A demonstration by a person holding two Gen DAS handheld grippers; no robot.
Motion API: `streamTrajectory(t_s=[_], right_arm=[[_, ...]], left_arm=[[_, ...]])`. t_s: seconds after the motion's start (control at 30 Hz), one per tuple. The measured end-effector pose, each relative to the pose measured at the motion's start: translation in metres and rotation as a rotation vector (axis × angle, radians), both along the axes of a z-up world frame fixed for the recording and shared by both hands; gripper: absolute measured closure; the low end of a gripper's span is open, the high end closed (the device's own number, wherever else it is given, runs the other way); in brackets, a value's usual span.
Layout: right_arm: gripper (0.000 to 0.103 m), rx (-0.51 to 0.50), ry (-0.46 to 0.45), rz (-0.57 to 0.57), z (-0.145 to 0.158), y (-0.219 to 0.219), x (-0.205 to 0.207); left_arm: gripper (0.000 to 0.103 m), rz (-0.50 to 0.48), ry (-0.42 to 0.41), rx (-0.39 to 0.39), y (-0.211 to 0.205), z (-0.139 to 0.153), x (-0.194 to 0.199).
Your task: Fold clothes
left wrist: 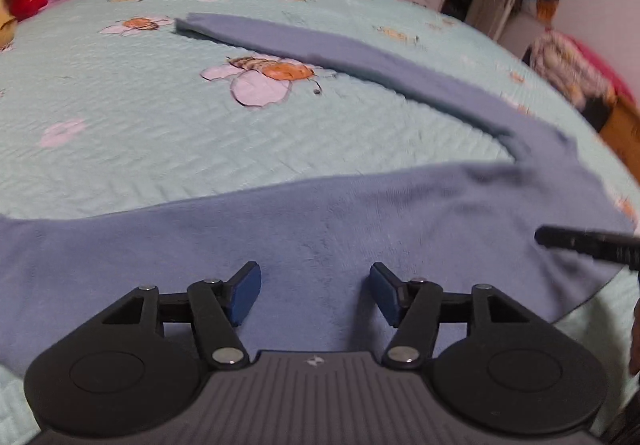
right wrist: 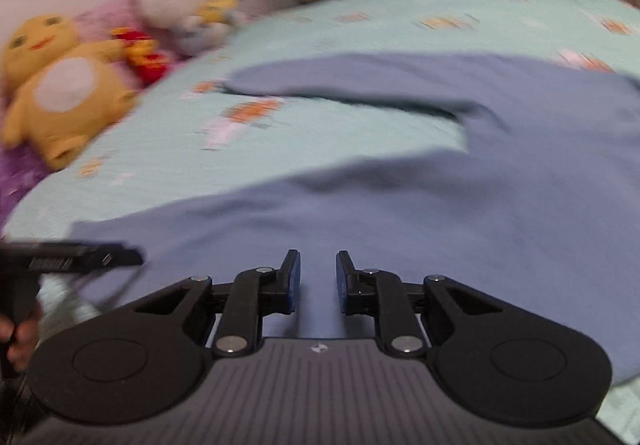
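Blue fleece fills the foreground under both tools: the blue sweater [left wrist: 360, 229] lies spread flat on the bed [left wrist: 140, 149], body nearest us and 1 long sleeve [left wrist: 320, 45] stretched away across the bee-print quilt toward the far side. Left gripper [left wrist: 315, 293] hovers over the body panel, jaws standing wide apart with nothing between the pads, only cloth beneath them. Right gripper [right wrist: 316, 281] sits over the same panel, jaws drawn close but with a clear slit of fleece showing between them, pinching nothing as far as I can see. By my reading, folding has barely started: no crease, no doubled layer, sleeve still fully out. Everything remains, namely sleeves in, then the body halved. Plush toys [right wrist: 60, 85] crowd the far corner, well clear of the work.
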State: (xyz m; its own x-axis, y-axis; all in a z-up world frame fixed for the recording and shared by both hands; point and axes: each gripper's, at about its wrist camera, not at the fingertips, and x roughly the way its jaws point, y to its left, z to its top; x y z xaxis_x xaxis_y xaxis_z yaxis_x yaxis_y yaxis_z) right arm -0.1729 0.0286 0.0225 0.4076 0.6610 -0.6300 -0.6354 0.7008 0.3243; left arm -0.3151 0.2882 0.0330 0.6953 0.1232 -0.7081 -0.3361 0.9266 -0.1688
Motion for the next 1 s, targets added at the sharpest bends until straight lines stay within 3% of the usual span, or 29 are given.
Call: streamTrajectory(t_s=[0.07,0.17,0.3,0.37,0.43,0.53,0.67,0.8,0.9,0.93,0.97,1.0], right_arm=[[0.084,0.004,0.033,-0.011,-0.010,0.000,0.017],[0.081,0.078,0.061,-0.029,-0.009,-0.005,0.028],[0.076,0.118,0.027,0.008,0.006,-0.031,0.005],[0.069,0.063,-0.049,0.059,0.012,-0.050,-0.021],[0.055,-0.022,-0.135,0.106,0.013,-0.066,-0.048],[0.050,-0.197,-0.303,0.208,0.005,-0.073,-0.085],[0.044,-0.414,-0.594,0.344,-0.015,-0.056,-0.116],[0.045,-0.500,-0.780,0.386,-0.034,-0.031,-0.117],[0.047,-0.511,-0.867,0.404,-0.040,-0.022,-0.112],[0.048,-0.515,-0.881,0.408,-0.040,-0.021,-0.112],[0.051,-0.521,-0.887,0.418,-0.040,-0.021,-0.111],[0.065,-0.532,-0.891,0.427,-0.040,-0.021,-0.111]], left_arm=[[0.039,0.022,-0.003,-0.032,0.004,0.001,0.002],[0.039,0.100,-0.028,-0.150,0.015,0.009,-0.023],[0.039,0.211,-0.050,-0.279,0.019,0.014,-0.072],[0.039,0.254,-0.056,-0.367,0.013,0.007,-0.094],[0.039,0.290,-0.067,-0.442,0.009,0.001,-0.110],[0.039,0.349,-0.108,-0.502,0.010,-0.003,-0.116],[0.035,0.520,-0.195,-0.752,0.039,-0.021,-0.120],[0.038,0.607,-0.264,-0.791,0.057,-0.029,-0.109],[0.039,0.600,-0.237,-0.694,0.050,-0.019,-0.091],[0.041,0.590,-0.221,-0.647,0.047,-0.016,-0.085],[0.067,0.594,-0.199,-0.597,0.045,-0.012,-0.082],[0.100,0.610,-0.166,-0.551,0.043,-0.011,-0.079]])
